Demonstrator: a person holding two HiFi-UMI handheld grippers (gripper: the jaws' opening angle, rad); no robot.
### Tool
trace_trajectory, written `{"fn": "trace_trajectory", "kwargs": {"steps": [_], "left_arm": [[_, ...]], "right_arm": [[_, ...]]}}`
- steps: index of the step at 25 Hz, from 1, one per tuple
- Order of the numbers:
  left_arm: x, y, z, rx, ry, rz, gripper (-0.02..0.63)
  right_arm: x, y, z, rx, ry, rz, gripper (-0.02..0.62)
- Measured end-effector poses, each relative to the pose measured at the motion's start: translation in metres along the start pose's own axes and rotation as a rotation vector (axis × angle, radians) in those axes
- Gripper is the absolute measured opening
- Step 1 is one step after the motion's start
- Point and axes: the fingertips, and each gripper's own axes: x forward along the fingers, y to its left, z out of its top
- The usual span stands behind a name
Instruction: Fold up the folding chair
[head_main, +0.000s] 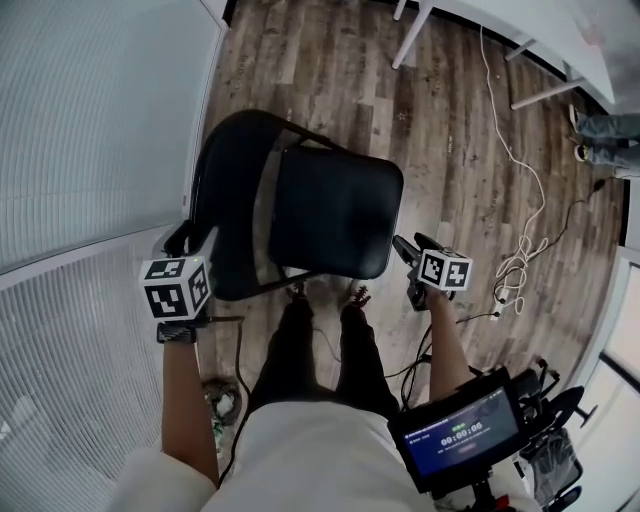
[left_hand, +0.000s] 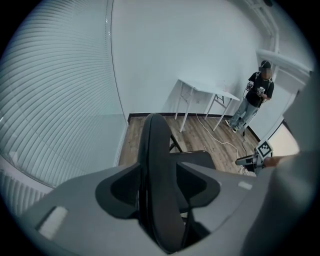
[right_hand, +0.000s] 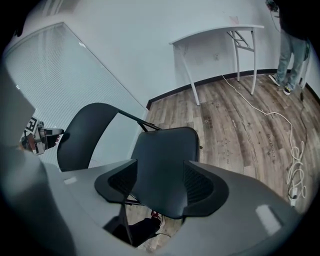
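A black folding chair stands unfolded on the wood floor, its curved backrest (head_main: 225, 200) by the blinds and its seat (head_main: 335, 210) to the right. My left gripper (head_main: 195, 238) is at the backrest's near end. In the left gripper view the backrest (left_hand: 157, 150) runs edge-on between the open jaws of my left gripper (left_hand: 160, 185), with gaps showing at the pads. My right gripper (head_main: 412, 245) hangs open just off the seat's right corner. In the right gripper view the seat (right_hand: 165, 155) lies beyond my right gripper (right_hand: 160, 187), nothing between the pads.
White blinds (head_main: 90, 150) close off the left side right behind the chair. A white table (head_main: 520, 30) stands at the far right, a white cable (head_main: 520, 170) trailing over the floor. Another person (left_hand: 256, 95) stands by the table. A screen device (head_main: 465, 430) sits low at my right.
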Motion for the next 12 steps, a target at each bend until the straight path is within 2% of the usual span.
{"fn": "trace_trajectory", "kwargs": {"steps": [5,12], "left_arm": [[0.001,-0.001,0.000,0.016,-0.012,0.019,0.224],[0.001,0.017,-0.009,0.062,-0.002,0.054,0.225]], "right_arm": [[0.018,-0.015,-0.020,0.024,0.061,-0.044,0.285],[0.050,-0.036,-0.041,0.077,0.076,-0.054,0.291]]}}
